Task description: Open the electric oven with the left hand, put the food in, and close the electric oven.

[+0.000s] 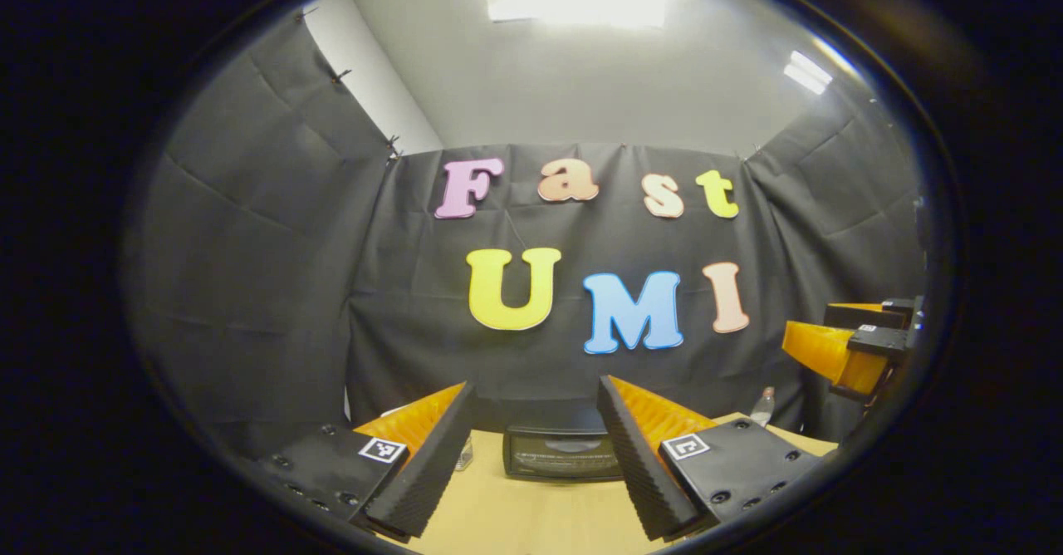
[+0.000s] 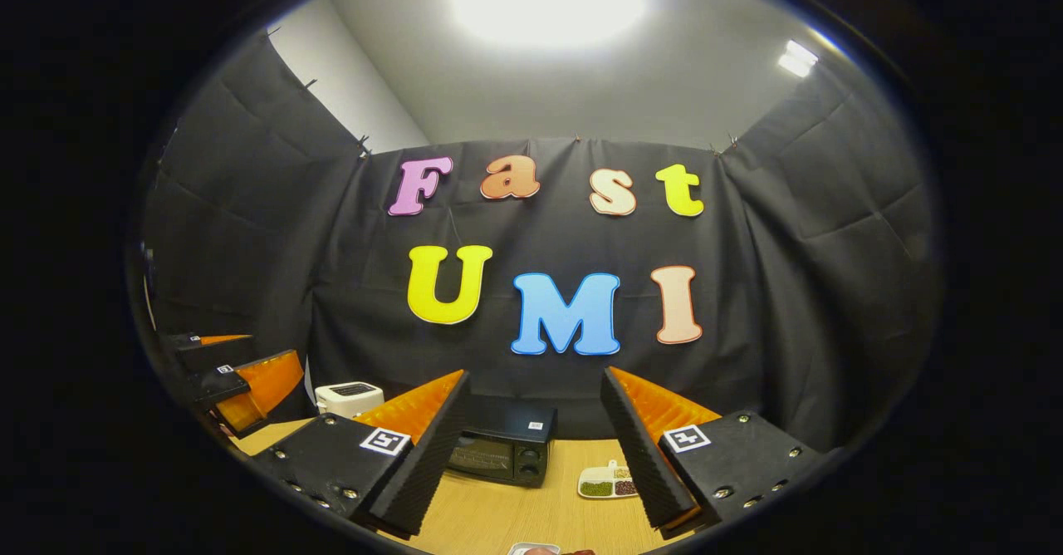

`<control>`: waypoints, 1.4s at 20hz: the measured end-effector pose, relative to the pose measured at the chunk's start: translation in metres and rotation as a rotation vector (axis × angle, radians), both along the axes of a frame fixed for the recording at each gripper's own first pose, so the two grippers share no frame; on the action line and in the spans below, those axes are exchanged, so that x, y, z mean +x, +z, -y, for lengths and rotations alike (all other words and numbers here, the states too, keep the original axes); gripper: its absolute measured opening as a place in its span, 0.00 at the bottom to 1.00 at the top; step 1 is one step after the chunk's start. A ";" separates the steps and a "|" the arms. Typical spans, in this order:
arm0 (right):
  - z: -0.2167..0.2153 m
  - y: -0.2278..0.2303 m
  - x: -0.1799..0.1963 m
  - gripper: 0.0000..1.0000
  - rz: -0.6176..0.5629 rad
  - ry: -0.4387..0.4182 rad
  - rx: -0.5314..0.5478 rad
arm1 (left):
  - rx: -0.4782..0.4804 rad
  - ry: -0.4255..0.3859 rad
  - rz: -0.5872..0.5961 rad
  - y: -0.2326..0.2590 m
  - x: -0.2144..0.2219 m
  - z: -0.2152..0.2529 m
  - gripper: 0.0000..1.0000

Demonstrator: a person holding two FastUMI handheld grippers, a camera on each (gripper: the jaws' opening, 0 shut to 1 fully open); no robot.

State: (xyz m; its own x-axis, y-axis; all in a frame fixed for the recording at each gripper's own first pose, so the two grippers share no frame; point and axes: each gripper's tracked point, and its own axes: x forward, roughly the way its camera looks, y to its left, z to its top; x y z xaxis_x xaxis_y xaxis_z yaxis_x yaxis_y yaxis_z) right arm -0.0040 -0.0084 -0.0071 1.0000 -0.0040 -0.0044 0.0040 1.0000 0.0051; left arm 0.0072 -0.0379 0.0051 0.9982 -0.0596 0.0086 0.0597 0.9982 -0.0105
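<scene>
The black electric oven stands on the wooden table with its door shut, straight ahead between my left gripper's fingers. My left gripper is open, holds nothing, and hovers short of the oven. In the right gripper view the oven sits at the back centre-left, its knobs on its right side. My right gripper is open too, with nothing in it. A white divided dish with green and reddish food lies right of the oven. A white rim with something reddish peeks in at the bottom edge.
A white toaster stands left of the oven. A clear bottle stands at the table's far right. The other gripper hangs at the right edge of the left gripper view, and the left gripper shows at the left of the right gripper view.
</scene>
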 end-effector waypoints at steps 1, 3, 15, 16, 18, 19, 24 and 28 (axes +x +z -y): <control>0.004 -0.003 -0.001 0.95 -0.007 -0.004 -0.003 | -0.002 -0.006 -0.001 0.000 0.001 0.004 0.98; 0.013 -0.006 -0.003 0.95 -0.015 -0.015 -0.002 | -0.009 -0.018 0.001 0.004 0.005 0.013 0.98; 0.050 -0.033 0.001 0.96 -0.069 -0.075 0.075 | 0.029 -0.072 -0.006 -0.027 0.091 0.052 0.98; 0.053 -0.033 0.004 0.96 -0.069 -0.095 0.073 | 0.023 -0.080 -0.009 -0.035 0.107 0.054 0.98; 0.056 -0.044 0.009 0.95 -0.093 -0.137 0.088 | 0.009 -0.110 -0.048 -0.061 0.141 0.059 0.95; 0.055 -0.046 0.013 0.96 -0.095 -0.149 0.096 | -0.002 -0.122 -0.060 -0.076 0.157 0.061 0.94; 0.068 -0.058 0.028 0.96 -0.134 -0.257 0.067 | -0.018 -0.166 -0.141 -0.145 0.230 0.071 0.96; 0.079 -0.062 0.033 0.95 -0.163 -0.332 0.044 | 0.010 -0.218 -0.195 -0.197 0.273 0.093 0.95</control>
